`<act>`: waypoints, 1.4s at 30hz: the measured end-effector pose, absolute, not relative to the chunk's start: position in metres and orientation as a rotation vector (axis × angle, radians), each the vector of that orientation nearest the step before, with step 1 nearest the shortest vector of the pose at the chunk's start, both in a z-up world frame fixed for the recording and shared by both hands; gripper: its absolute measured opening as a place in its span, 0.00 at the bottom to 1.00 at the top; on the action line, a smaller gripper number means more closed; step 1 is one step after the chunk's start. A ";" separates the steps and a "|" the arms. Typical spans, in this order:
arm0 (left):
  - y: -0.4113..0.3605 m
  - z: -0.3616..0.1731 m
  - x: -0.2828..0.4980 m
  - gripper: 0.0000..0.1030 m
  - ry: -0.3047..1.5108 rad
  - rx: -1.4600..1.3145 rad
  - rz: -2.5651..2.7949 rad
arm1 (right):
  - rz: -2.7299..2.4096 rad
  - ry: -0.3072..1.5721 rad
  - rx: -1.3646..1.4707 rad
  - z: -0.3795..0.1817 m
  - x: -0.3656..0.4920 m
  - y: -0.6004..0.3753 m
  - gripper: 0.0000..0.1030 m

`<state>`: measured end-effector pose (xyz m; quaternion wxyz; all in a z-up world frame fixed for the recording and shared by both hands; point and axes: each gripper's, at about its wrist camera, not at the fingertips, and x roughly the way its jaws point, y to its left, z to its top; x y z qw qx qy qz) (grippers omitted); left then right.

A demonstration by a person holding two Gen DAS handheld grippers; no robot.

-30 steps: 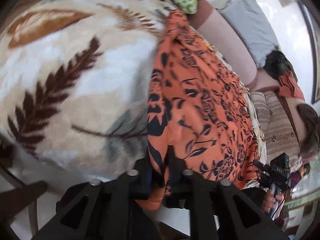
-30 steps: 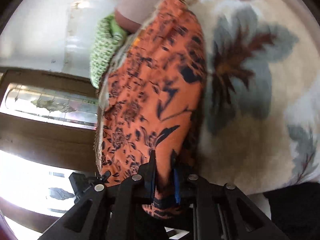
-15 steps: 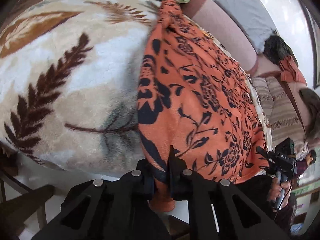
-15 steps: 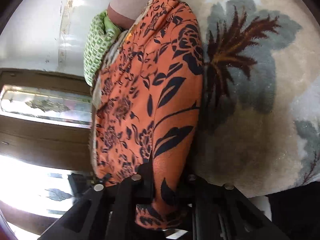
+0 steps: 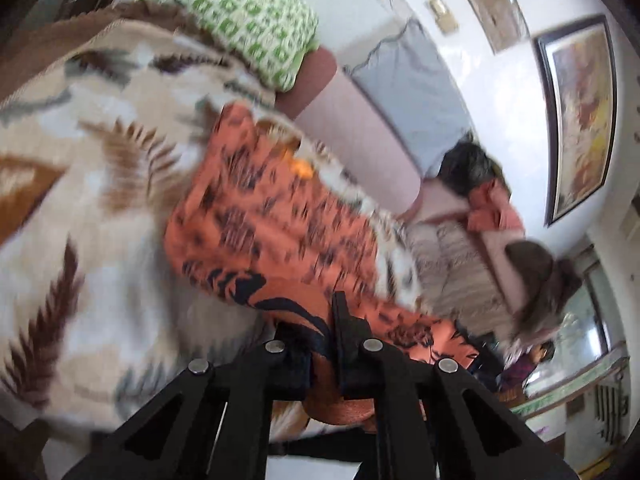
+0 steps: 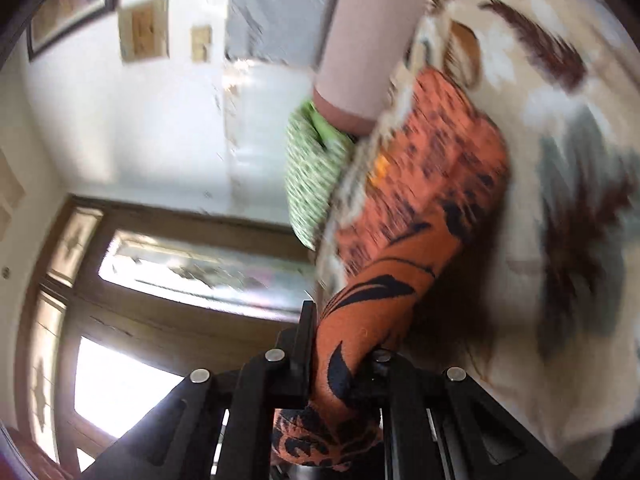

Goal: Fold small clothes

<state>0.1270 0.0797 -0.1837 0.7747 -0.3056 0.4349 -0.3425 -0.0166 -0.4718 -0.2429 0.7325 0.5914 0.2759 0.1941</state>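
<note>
An orange garment with a black flower print (image 5: 272,216) lies on a cream blanket with brown leaf patterns (image 5: 80,184). My left gripper (image 5: 322,340) is shut on the garment's near edge, and the pinched corner is raised off the blanket. In the right wrist view the same orange garment (image 6: 424,200) runs away from me over the blanket (image 6: 560,160). My right gripper (image 6: 340,356) is shut on the other near corner, with cloth bunched below the jaws. Both views are blurred by motion.
A green-and-white patterned cloth (image 5: 240,16) lies at the far end beside a pink bolster (image 5: 356,128) and a grey pillow (image 5: 416,92). More clothes are heaped at the right (image 5: 456,272). A framed picture (image 5: 576,112) hangs on the white wall. A wooden door with glass panes (image 6: 120,280) stands at the left.
Both grippers have risen with the garment's near edge pinched, lifting it off the blanket. The views have tilted up, so the wall, pillows and door now show.
</note>
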 end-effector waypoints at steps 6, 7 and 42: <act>0.064 -0.181 0.221 0.08 0.913 -0.667 -0.681 | 0.386 0.504 1.318 -0.227 0.057 -0.501 0.12; 0.061 -0.186 0.238 0.08 0.915 -0.664 -0.670 | 0.375 0.494 1.321 -0.225 0.073 -0.506 0.12; -0.035 -0.285 0.257 0.70 0.936 -0.524 -0.188 | 0.347 1.005 0.717 -0.285 0.263 -0.349 0.45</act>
